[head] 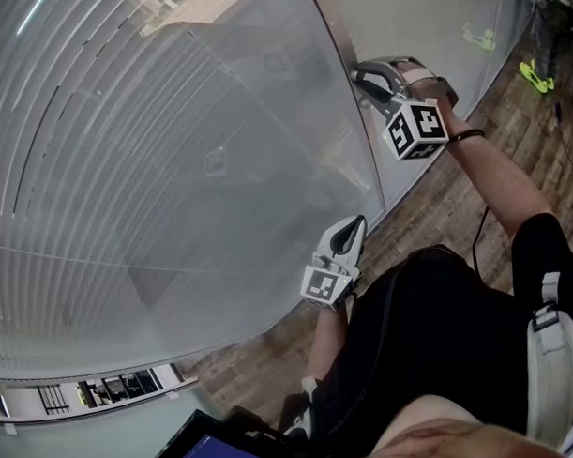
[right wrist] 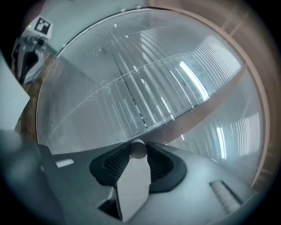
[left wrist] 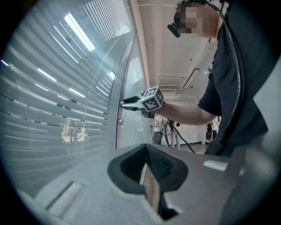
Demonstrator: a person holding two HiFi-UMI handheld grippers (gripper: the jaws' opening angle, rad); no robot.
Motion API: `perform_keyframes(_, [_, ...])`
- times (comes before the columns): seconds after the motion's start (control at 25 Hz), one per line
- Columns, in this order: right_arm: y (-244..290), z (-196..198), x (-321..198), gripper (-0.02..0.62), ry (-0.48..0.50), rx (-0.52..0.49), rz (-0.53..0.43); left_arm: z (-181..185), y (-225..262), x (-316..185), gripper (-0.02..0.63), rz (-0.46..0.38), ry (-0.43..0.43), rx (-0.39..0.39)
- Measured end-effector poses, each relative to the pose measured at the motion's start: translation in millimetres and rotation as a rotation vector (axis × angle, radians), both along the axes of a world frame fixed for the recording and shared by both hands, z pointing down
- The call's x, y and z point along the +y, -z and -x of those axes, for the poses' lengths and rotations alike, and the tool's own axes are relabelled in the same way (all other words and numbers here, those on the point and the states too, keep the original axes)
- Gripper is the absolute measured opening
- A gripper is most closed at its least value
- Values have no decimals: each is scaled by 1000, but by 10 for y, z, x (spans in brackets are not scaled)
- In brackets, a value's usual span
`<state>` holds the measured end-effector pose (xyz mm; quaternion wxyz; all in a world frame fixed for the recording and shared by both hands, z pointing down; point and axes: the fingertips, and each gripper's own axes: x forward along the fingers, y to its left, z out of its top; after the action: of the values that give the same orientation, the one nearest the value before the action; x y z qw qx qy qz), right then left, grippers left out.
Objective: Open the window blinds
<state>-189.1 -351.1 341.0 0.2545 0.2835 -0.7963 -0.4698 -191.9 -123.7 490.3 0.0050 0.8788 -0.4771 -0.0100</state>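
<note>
Down by the person's waist, the left gripper (head: 350,233) hangs beside the glass, jaws together on nothing. Farther along the frame (head: 357,132), the right gripper (right wrist: 138,151) clamps a small round knob (right wrist: 138,148), whose axis seems to run along the jaws. Beyond lie the blinds (head: 128,190); reflections hide their tilt.

Head view looks steeply down on the blinds (head: 128,190), which both gripper views face from close.
</note>
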Motion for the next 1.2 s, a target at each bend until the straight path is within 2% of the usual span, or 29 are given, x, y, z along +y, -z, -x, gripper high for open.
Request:
perform_keyframes(0.56, [44,-76,-151,127,-17,-567,635,-63,-24,-57,-2,7,-21,17])
perform_keyframes(0.8, [12,-113,-186,127,-5,-710,810,-96,-41,-66,-2,-4,-26,12])
perform_keyframes(0.96, [2,-115,-192,127,-20,-758,867,-120,-66,-63,-2,7,-31,18])
perform_keyframes(1.2, [-31,-144,-195,127,-7,-879,1012,-142,-137,-57,-2,5,-35,12])
